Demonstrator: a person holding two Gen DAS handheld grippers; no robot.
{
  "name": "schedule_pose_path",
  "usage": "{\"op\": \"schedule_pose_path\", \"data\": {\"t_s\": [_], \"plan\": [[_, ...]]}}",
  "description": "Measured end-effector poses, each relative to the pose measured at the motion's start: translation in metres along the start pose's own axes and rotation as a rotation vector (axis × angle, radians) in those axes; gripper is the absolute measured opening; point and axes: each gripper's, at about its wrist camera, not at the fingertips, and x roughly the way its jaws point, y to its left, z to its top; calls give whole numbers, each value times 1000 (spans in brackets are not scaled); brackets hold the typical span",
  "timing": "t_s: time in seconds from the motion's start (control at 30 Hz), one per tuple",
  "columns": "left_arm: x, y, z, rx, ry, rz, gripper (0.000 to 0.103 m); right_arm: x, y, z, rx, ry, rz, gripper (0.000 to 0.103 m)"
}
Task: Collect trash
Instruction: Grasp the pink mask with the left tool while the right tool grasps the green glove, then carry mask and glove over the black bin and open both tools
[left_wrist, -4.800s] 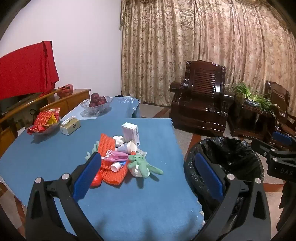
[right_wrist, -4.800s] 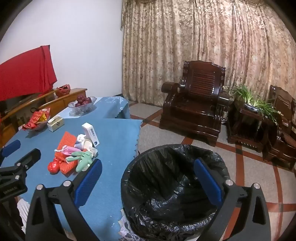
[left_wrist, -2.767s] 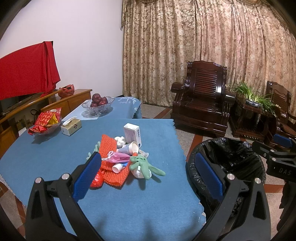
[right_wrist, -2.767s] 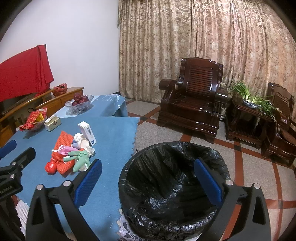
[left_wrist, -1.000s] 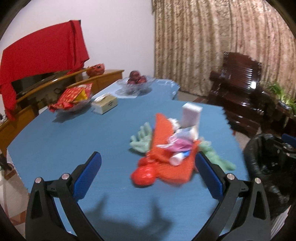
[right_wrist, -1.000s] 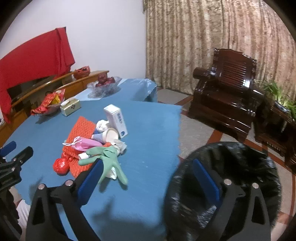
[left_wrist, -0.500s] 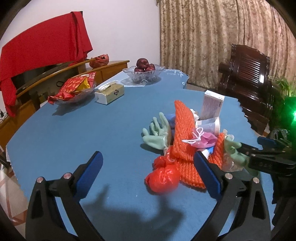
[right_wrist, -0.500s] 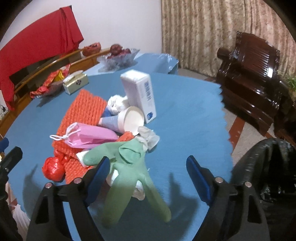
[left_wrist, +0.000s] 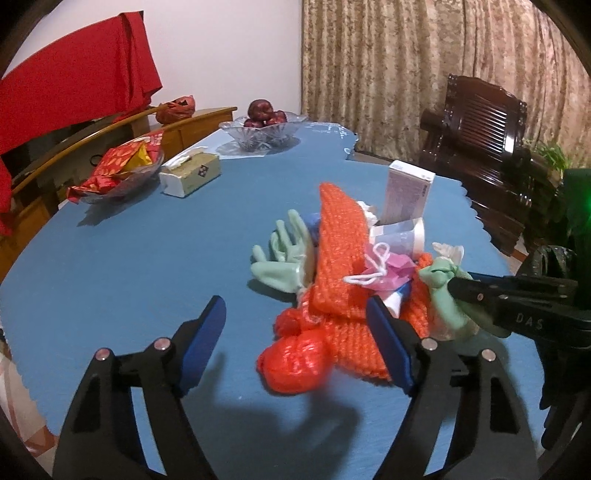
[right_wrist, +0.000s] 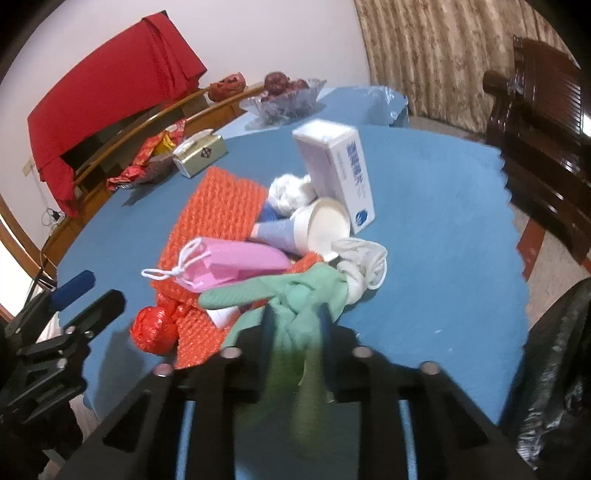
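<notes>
Right wrist view, right claw closing on limp green glove, left claw closing, empty.

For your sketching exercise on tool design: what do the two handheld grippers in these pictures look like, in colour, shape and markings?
The left gripper is a black, angular plastic frame with two fingers forming a V, each faced with a blue pad and fixed with silver round bolts. The right gripper has the same black frame, bolts and blue pads; the left wrist view shows pale letters "DAS" on its side. No cables or sleeves are visible.
</notes>
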Motion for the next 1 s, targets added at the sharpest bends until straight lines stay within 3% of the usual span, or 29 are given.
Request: {"op": "schedule_pose_path", "data": {"t_s": [0.13, 0.33, 0.43, 0.57, 0.6, 1.0], "plan": [[2, -13, 7, 16, -10, -29, 70, -11, -5, 2, 0, -17, 1, 10], [16, -30, 16, 39, 5, -81, 56, -17, -13, 3, 7, -28, -26, 8], [28, -35, 21, 50, 28, -114, 41, -19, -17, 2, 8, -29, -32, 8], [43, -43, 23, 50, 69, -172, 10, -22, -22, 4, 21, -35, -32, 7], [44, -44, 23, 56, 73, -184, 6, -22, -24, 4, 23, -37, -31, 7], [2, -52, 32, 35, -20, -218, 5, -61, -25, 12, 13, -115, -27, 7]]}}
